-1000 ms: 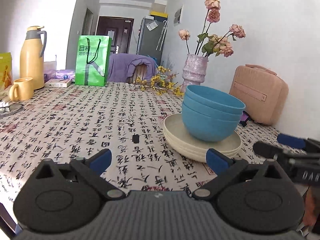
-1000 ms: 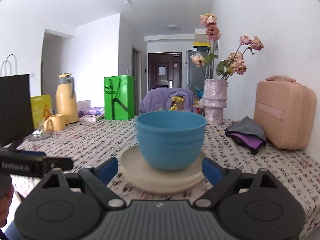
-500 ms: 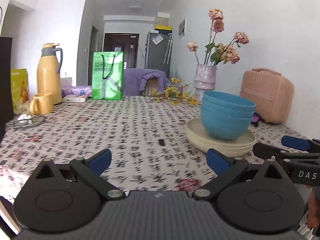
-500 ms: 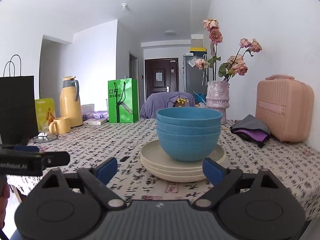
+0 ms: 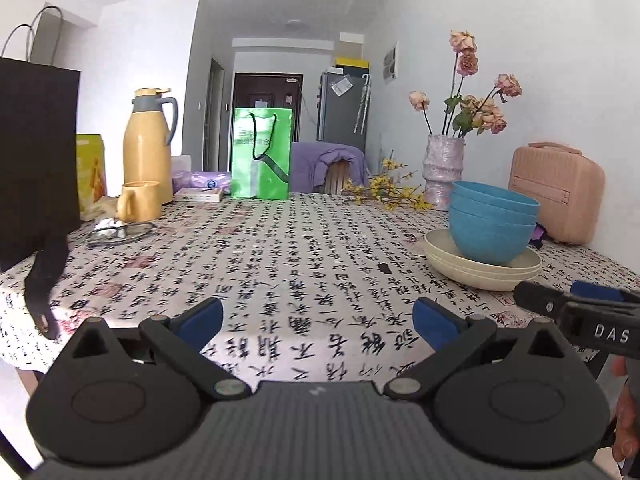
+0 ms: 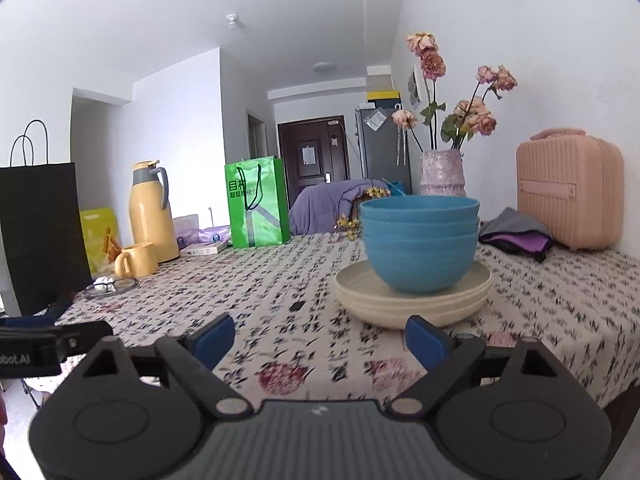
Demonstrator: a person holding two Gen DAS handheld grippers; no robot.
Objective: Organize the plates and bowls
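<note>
The black paper bag (image 5: 36,152) is being cropped by the left frame edge; the vase (image 6: 442,172) base is being hidden behind the blue bowls (image 6: 420,240), whose insides are being kept unseen

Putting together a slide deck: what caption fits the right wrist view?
Open right gripper faces nested blue bowls on stacked cream plates atop a calligraphy-print tablecloth.

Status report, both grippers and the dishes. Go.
Left gripper open, empty. Right gripper open, empty. Blue bowls nested on stacked cream plates, untouched. Nothing between grippers and the stack.
</note>
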